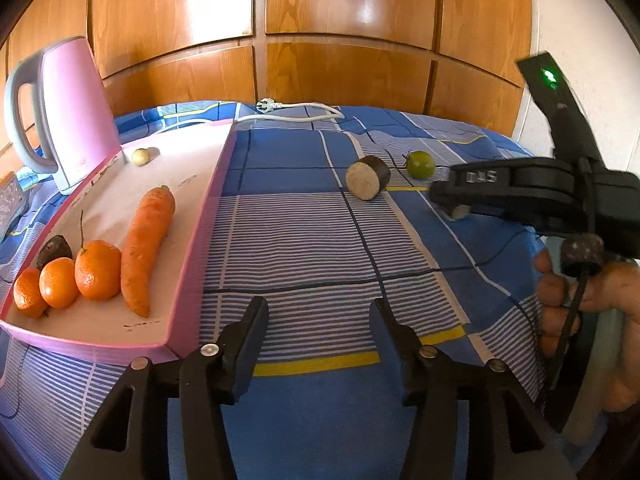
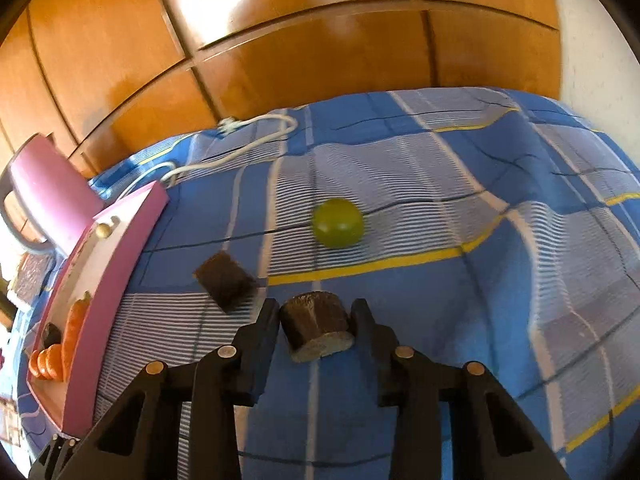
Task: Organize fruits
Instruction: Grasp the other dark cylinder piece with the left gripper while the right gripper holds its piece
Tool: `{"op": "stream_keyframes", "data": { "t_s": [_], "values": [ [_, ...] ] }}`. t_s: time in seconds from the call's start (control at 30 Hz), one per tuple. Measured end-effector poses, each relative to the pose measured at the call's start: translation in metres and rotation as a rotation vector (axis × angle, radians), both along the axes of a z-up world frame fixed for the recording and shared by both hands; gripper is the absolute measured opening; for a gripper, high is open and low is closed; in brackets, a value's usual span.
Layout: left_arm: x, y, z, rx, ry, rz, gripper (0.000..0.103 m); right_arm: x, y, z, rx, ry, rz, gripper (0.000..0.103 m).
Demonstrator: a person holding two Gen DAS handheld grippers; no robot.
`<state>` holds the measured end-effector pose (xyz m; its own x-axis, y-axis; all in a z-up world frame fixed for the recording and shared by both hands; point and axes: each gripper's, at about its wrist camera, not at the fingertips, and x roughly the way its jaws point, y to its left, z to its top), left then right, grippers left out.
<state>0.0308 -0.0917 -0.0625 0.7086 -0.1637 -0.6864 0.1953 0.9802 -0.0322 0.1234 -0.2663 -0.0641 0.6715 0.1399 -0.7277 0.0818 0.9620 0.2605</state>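
Jaws of right gripper point(image 2: 316, 312) grip dark chunk point(image 2: 318, 330).

Dark cut chunk point(image 2: 318, 326) is clamped between the right gripper point(image 2: 316, 316) fingers, pale cut face toward camera. Second dark chunk point(image 2: 226, 283) is seen just left on the blue cloth point(image 2: 440, 320). Green fruit point(image 2: 338, 223) lies beyond. Pink tray point(image 2: 116, 276) with carrot point(image 2: 74, 326) is seen far left.

"DAS" on right gripper point(image 1: 460, 210)
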Motion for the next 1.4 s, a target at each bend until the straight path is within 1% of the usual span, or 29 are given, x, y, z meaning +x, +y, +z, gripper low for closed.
{"op": "stream_keyframes", "data": {
  "t_s": [0.13,0.3,0.43,0.53,0.6,0.63,0.67,0.7,0.77,0.87,1.0,1.1,1.23,1.4],
  "values": [
    [0.001,0.001,0.0,-0.006,0.004,0.001,0.055,-0.008,-0.015,0.0,-0.045,0.008,-0.074,0.037],
    [0.002,0.0,0.001,-0.005,0.013,0.002,0.055,-0.007,-0.015,-0.001,-0.062,0.009,-0.067,0.038],
    [0.005,0.0,0.003,-0.005,0.032,0.006,0.055,-0.005,-0.018,-0.003,-0.038,0.01,-0.06,0.038],
    [0.01,0.002,0.007,-0.029,0.063,0.019,0.054,-0.006,-0.018,-0.005,-0.033,0.011,-0.06,0.038],
    [0.013,0.003,0.011,-0.053,0.073,0.029,0.053,-0.007,-0.017,-0.005,-0.034,0.012,-0.059,0.038],
    [0.015,0.002,0.014,-0.067,0.07,0.027,0.049,-0.007,-0.017,-0.005,-0.033,0.011,-0.059,0.038],
    [0.015,0.001,0.017,-0.068,0.065,0.024,0.047,-0.007,-0.018,-0.005,-0.03,0.012,-0.059,0.038],
    [0.016,-0.001,0.021,-0.067,0.054,0.024,0.046,-0.007,-0.018,-0.006,-0.028,0.013,-0.059,0.038],
    [0.021,-0.006,0.027,-0.065,0.041,0.014,0.046,-0.006,-0.018,-0.005,-0.027,0.013,-0.057,0.038],
    [0.033,-0.011,0.031,-0.066,0.042,0.008,0.043,-0.006,-0.018,-0.005,-0.027,0.012,-0.053,0.038],
    [0.051,-0.016,0.032,-0.084,0.063,0.01,0.043,-0.007,-0.02,-0.005,-0.015,0.01,-0.053,0.037],
    [0.064,-0.021,0.03,-0.09,0.08,0.021,0.043,-0.007,-0.019,-0.004,-0.026,0.008,-0.052,0.036],
    [0.082,-0.026,0.031,-0.121,0.085,0.046,0.043,-0.006,-0.019,-0.003,-0.028,0.006,-0.049,0.037],
    [0.094,-0.033,0.029,-0.109,0.085,0.043,0.045,-0.006,-0.028,-0.002,-0.021,0.004,-0.087,0.037]
  ]
}}
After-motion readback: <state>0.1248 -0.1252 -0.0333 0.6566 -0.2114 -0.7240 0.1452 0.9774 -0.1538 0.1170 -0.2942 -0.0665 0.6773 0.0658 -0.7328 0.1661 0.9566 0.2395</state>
